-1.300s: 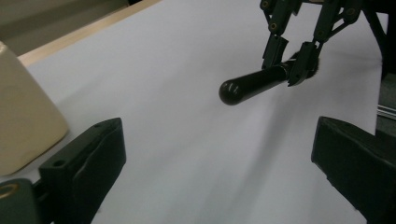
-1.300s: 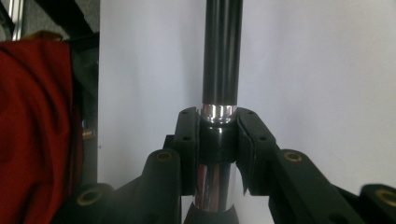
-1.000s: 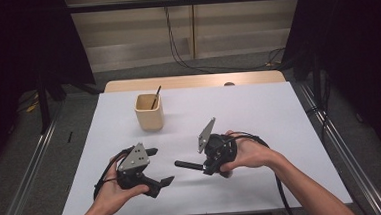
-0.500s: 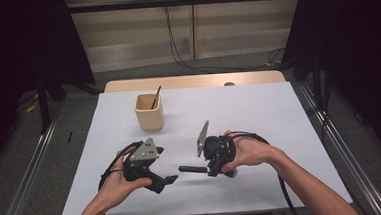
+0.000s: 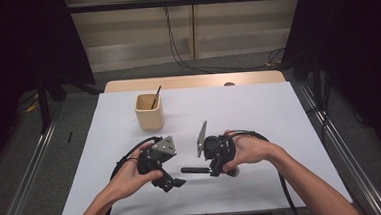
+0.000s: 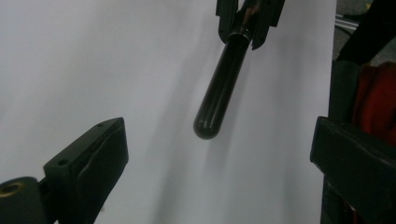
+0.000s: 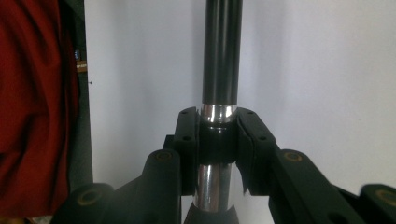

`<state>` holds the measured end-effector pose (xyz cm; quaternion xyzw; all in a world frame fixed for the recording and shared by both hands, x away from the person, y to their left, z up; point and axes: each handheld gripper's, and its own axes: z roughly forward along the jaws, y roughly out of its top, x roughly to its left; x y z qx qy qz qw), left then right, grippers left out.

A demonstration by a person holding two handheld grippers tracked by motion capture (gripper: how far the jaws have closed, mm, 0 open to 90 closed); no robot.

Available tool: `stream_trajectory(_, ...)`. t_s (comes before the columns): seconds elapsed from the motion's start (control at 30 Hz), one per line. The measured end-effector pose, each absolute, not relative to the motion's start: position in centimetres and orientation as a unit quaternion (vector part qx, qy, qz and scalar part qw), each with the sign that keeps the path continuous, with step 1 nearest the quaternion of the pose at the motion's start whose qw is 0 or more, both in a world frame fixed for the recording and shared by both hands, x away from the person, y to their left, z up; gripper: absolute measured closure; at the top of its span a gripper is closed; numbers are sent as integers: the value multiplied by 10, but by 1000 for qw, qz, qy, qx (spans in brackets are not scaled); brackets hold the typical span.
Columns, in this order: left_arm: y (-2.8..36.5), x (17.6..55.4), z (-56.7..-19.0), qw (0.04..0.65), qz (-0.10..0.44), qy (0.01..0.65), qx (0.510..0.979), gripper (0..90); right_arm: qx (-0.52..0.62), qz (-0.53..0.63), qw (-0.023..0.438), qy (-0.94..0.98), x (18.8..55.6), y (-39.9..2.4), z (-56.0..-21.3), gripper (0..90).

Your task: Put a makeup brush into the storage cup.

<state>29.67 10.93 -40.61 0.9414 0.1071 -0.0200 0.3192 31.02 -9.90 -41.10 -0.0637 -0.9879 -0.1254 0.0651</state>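
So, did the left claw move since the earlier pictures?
Yes. The left claw moved right and slightly up the table, closer to the wooden cup and the right claw's black rod.

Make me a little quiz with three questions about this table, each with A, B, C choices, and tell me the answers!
1. Where is the cup on the table?
A. far side, left of the middle
B. near right corner
C. between the two grippers

2. What colour is the handle end of the tool?
A. red
B. black
C. yellow

3. How are the left gripper's jaws?
A. shut on the tool
B. shut on the cup
C. open

Answers:
1 A: the high view shows the cup beyond the hands, left of centre.
2 B: the left gripper view shows a rounded black end.
3 C: its jaws stand wide apart, nothing between; the right gripper clamps the tool.
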Motion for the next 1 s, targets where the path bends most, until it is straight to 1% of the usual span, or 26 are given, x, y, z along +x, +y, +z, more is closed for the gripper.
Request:
stream_trajectory(0.13,105,299,-409,298,-11,100,949,44,-65,-124,69,-988,311,-98,-412,717)
stream_trajectory(0.23,105,302,-411,291,-37,104,950,47,-63,-128,71,-987,311,-98,-413,717)
stream_trajectory(0.33,106,304,-412,296,-48,100,949,54,-60,-124,74,-988,311,-96,-414,717)
stream_trajectory(0.4,105,305,-412,293,-42,111,949,53,-56,-123,76,-988,311,-95,-415,717)
stream_trajectory(0.43,105,305,-413,291,-43,104,950,62,-55,-127,76,-988,311,-94,-416,717)
stream_trajectory(0.47,104,305,-413,287,-41,97,952,90,-56,-124,77,-988,310,-94,-416,717)
stream_trajectory(0.5,103,305,-415,284,-43,92,954,137,-54,-125,77,-988,311,-93,-416,717)
stream_trajectory(0.57,101,305,-416,281,-44,89,954,156,-53,-124,77,-988,311,-92,-417,717)
stream_trajectory(0.6,100,304,-416,281,-41,86,955,178,-53,-124,78,-988,311,-92,-417,717)
stream_trajectory(0.67,99,304,-417,281,-39,83,955,250,-51,-129,78,-987,310,-92,-418,717)
stream_trajectory(0.7,98,305,-418,278,-41,81,956,259,-49,-127,75,-988,310,-91,-418,717)
stream_trajectory(0.77,96,305,-420,277,-44,78,957,343,-46,-134,76,-987,309,-91,-418,717)
stream_trajectory(0.87,95,307,-421,276,-42,76,957,362,-43,-135,73,-987,309,-91,-419,717)
stream_trajectory(0.93,94,307,-422,279,-52,72,956,425,-43,-135,72,-987,309,-91,-420,717)
stream_trajectory(1.0,92,308,-422,278,-50,71,957,445,-45,-139,73,-987,309,-91,-419,717)
